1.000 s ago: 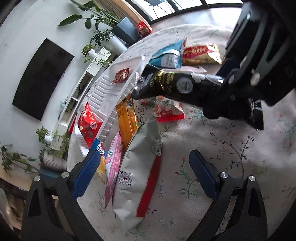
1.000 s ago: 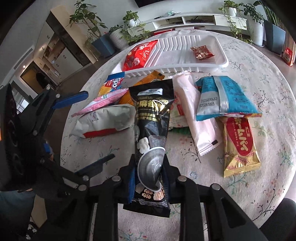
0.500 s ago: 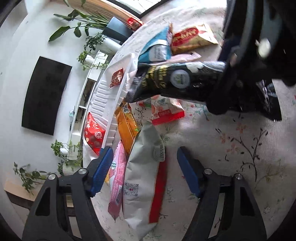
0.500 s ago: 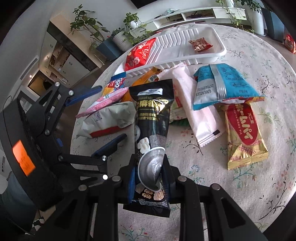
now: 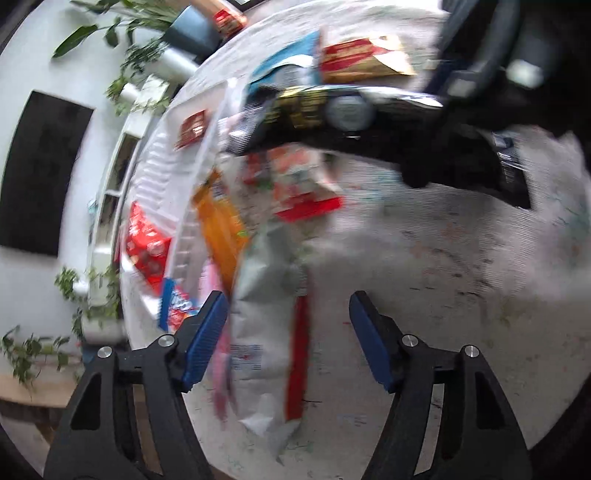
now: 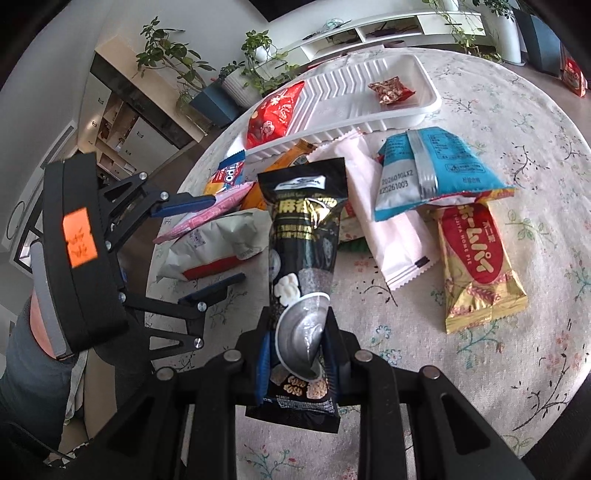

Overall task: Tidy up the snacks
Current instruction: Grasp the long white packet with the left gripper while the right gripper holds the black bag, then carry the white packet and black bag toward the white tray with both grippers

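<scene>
My right gripper (image 6: 297, 339) is shut on a long black snack packet (image 6: 304, 236) and holds it above the table; the packet also shows in the blurred left wrist view (image 5: 332, 110). My left gripper (image 5: 288, 317) is open and empty, its blue pads either side of a grey-and-red bag (image 5: 269, 295) that lies on the table; this gripper shows in the right wrist view (image 6: 210, 243) around the same bag (image 6: 218, 247). A white tray (image 6: 428, 99) at the far side holds a red packet (image 6: 275, 112) and a small red candy packet (image 6: 391, 90).
Loose snacks lie between the tray and me: a blue packet (image 6: 432, 173), a gold-and-red pie packet (image 6: 476, 262), a white packet (image 6: 384, 218), an orange packet (image 5: 219, 225), a pink packet (image 6: 207, 218), a blue Tipo packet (image 6: 227, 173). Plants and a shelf (image 6: 388, 29) stand beyond the round table.
My left gripper has moved forward so its open pads now flank the grey-and-red bag. My right gripper has lifted the black packet a little and drawn it back.
</scene>
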Motion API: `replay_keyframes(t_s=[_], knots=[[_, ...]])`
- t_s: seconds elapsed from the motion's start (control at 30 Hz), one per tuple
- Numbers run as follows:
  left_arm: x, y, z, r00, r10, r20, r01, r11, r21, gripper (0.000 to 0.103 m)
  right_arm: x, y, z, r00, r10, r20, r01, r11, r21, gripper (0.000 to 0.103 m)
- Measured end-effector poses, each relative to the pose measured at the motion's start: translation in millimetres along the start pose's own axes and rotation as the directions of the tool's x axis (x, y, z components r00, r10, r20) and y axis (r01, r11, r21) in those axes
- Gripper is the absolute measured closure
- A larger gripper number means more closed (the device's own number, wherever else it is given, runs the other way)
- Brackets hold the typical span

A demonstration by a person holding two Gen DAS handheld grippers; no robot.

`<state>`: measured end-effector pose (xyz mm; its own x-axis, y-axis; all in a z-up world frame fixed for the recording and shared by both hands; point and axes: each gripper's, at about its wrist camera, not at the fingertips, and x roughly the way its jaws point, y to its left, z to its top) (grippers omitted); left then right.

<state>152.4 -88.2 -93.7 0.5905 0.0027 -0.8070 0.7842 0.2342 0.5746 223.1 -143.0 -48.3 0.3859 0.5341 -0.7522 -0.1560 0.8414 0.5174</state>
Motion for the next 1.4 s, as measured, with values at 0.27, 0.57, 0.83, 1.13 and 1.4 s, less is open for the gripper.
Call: replay_keyframes(t_s=[0.27, 0.57, 0.83, 1.13, 1.4], knots=[[35, 46, 8, 0.989, -0.139, -0.044, 0.13, 0.978, -0.166, 0.036, -2, -2, 0, 1.0, 0.017, 0.001, -0.017, 1.0, 0.009, 0.076], [77, 98, -14, 0.924, -0.383, -0.008, 0.347, 0.846, -0.406, 0.047, -7, -5, -3, 0.999, 0.031, 0.015, -0.031, 0.999, 0.02, 0.076], [93, 108, -2, 0.899, -0.435, 0.052, 0.413, 0.801, -0.434, 0.088, -2, -4, -3, 0.999, 0.034, 0.009, -0.034, 0.999, 0.025, 0.076], [92, 107, -23, 0.883, -0.433, 0.181, 0.456, 0.7, -0.55, 0.093, -5, 2, -5, 1.0, 0.002, 0.028, -0.002, 1.0, -0.006, 0.077], [82, 114, -56, 0.826, -0.41, 0.387, 0.555, 0.47, -0.686, 0.093, -12, 12, -7, 0.998, -0.001, 0.057, 0.002, 1.0, -0.022, 0.079]])
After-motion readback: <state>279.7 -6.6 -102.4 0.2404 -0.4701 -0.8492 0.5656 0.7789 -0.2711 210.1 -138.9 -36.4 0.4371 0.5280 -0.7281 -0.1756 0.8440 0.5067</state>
